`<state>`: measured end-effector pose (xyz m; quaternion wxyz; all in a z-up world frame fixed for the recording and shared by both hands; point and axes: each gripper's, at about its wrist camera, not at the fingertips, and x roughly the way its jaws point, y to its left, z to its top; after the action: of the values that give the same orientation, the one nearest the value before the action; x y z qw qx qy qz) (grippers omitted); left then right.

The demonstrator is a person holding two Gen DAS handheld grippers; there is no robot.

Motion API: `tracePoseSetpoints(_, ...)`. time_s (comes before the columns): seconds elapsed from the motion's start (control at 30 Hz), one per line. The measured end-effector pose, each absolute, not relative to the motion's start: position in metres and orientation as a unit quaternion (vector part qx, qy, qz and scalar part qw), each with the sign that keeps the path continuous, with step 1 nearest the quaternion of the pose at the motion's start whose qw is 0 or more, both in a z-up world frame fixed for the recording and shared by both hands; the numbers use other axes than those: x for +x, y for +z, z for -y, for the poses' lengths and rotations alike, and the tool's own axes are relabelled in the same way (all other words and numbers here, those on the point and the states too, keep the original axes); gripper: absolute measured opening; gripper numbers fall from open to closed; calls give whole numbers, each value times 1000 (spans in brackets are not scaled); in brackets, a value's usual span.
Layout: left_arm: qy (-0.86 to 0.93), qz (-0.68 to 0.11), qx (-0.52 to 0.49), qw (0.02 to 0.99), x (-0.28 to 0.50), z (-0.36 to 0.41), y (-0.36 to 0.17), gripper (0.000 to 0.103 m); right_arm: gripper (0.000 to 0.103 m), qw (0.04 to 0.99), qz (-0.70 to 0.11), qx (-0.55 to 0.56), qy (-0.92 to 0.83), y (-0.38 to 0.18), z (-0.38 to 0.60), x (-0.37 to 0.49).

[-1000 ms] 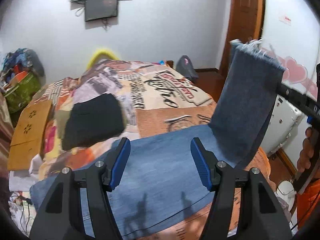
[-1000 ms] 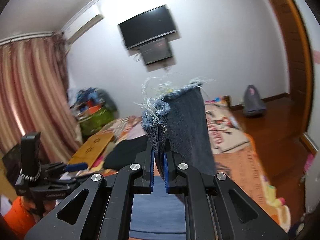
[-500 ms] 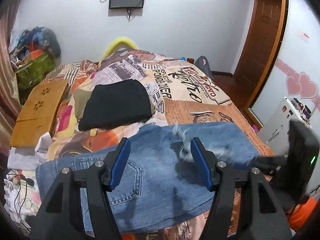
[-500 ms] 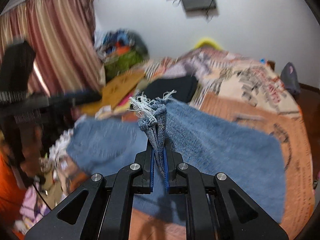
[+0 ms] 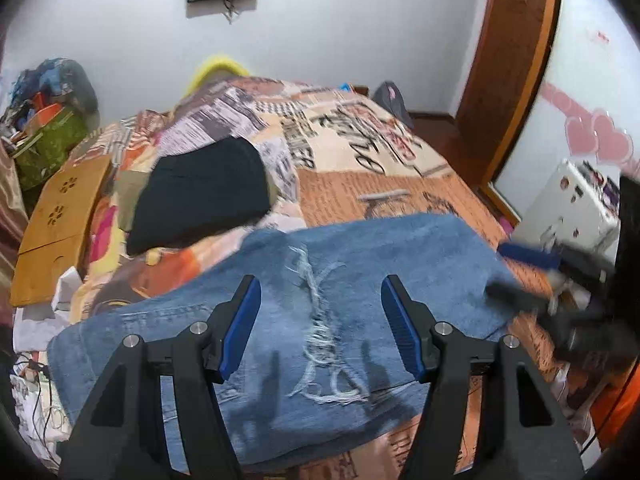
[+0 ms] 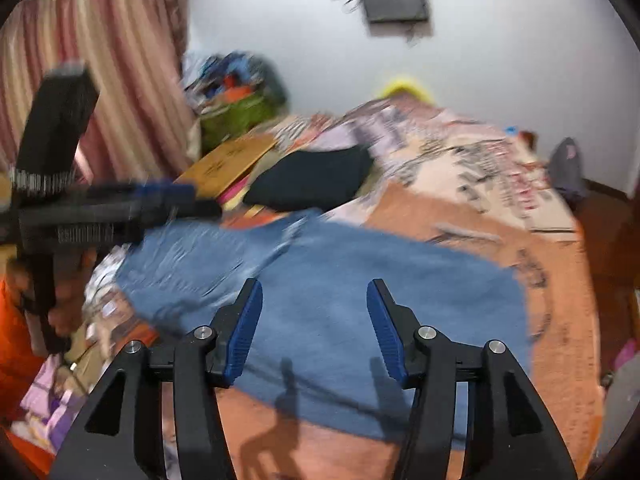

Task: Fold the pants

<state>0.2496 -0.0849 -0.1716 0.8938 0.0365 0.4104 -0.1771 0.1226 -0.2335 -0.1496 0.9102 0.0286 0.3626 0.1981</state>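
Blue jeans (image 5: 360,264) lie folded over on the patterned bedspread (image 5: 360,160), with the frayed leg hems (image 5: 316,320) resting across the middle of the denim. My left gripper (image 5: 320,320) is open and empty just above the jeans. My right gripper (image 6: 314,326) is open and empty above the same jeans (image 6: 380,280). The right gripper shows blurred at the right edge of the left wrist view (image 5: 532,276). The left gripper shows blurred at the left of the right wrist view (image 6: 160,200).
A folded black garment (image 5: 200,196) lies on the bed behind the jeans. A wooden lap tray (image 5: 60,220) sits at the bed's left side. A white appliance (image 5: 572,208) stands by the right wall, near a wooden door (image 5: 516,60).
My right gripper carried the jeans' leg ends over onto the waist half, laid them down and opened. The left gripper stayed open above the jeans.
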Motion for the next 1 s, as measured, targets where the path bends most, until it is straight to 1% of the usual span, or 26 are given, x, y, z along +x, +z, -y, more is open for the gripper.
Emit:
tracePoseSetpoints(0.13,-187,-434,70,878,255,111,-193,63,51,913,-375,61,148,-160,272,136)
tracePoseSetpoints(0.27,-190,-462,100,860,259,132,-220,63,51,899,-413,91,115,-188,301,140)
tracePoseSetpoints(0.43,-182,-484,130,846,262,139,-249,63,51,879,-460,79,102,-224,315,126)
tracePoseSetpoints(0.5,-181,-481,132,847,260,136,-255,67,51,882,-454,76,101,-224,319,116)
tracePoseSetpoints(0.53,-181,-478,131,849,261,135,-255,67,51,882,-455,77,100,-222,321,114)
tracePoseSetpoints(0.77,-151,-462,115,866,254,104,-236,67,51,887,-452,55,79,-204,326,109)
tracePoseSetpoints(1.0,-93,-411,56,905,227,16,-177,67,51,906,-409,47,95,-169,307,117)
